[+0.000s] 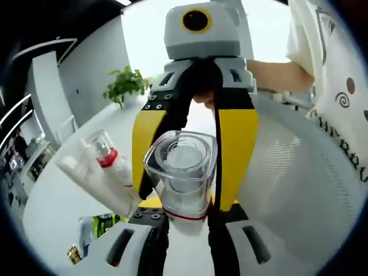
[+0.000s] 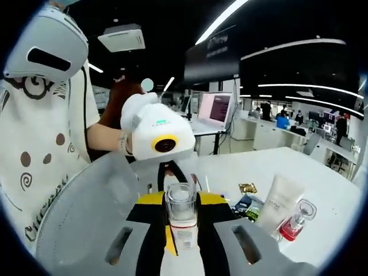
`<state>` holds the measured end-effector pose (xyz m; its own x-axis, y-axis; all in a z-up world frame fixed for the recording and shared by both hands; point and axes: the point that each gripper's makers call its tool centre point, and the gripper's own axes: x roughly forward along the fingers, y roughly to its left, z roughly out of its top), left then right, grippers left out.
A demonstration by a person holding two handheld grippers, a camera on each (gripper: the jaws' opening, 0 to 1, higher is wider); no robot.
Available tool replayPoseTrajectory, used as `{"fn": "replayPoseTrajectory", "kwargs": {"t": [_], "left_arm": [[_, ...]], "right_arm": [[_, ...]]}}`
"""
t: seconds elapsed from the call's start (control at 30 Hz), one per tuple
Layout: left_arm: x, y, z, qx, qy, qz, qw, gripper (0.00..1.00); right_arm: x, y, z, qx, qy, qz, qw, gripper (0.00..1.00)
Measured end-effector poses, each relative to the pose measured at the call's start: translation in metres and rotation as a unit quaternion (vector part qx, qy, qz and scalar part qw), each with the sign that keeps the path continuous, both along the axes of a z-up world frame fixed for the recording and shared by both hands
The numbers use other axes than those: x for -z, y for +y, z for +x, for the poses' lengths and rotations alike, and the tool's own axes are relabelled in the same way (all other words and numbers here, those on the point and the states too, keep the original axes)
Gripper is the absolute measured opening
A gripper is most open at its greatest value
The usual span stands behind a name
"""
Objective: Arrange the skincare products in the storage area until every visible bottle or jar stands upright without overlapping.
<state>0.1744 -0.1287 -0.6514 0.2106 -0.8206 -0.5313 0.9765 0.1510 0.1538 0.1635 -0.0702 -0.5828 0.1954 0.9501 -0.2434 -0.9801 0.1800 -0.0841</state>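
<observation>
A white bottle with a clear square cap (image 1: 181,167) (image 2: 182,210) is held in the air between the two grippers, which face each other. My left gripper (image 1: 187,210) rises from the bottom of the left gripper view, jaws closed on the bottle's white body. The yellow-and-black jaws of my right gripper (image 2: 181,201) press on both sides just under the cap, and it comes into the left gripper view from above (image 1: 190,192). On the white table lie a white tube (image 1: 95,178) (image 2: 279,204) and a small clear bottle with a red collar (image 1: 105,150) (image 2: 296,221).
A grey mesh basin (image 1: 299,172) (image 2: 86,213) curves beside the grippers. A green-and-black packet (image 1: 100,224) (image 2: 247,207) and a small gold packet (image 1: 73,253) (image 2: 248,187) lie on the table. Behind stand a potted plant (image 1: 123,85) and a laptop (image 2: 214,109). A person in a white shirt (image 2: 34,149) holds the grippers.
</observation>
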Motion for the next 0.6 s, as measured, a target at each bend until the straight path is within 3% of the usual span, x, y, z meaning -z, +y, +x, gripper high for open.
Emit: {"fn": "replayPoseTrajectory", "kwargs": {"t": [0.13, 0.33, 0.6], "left_arm": [[-0.001, -0.002, 0.010, -0.026, 0.021, -0.017, 0.9993, 0.20], [0.006, -0.001, 0.029, -0.056, 0.036, -0.011, 0.9977, 0.20], [0.029, -0.003, 0.047, -0.080, 0.047, -0.003, 0.9957, 0.20]], "right_arm": [[-0.002, -0.003, 0.013, 0.033, 0.005, 0.013, 0.9994, 0.19], [0.004, -0.011, 0.033, 0.092, 0.006, 0.008, 0.9957, 0.20], [0.025, -0.019, 0.050, 0.149, 0.015, -0.005, 0.9887, 0.21]]}}
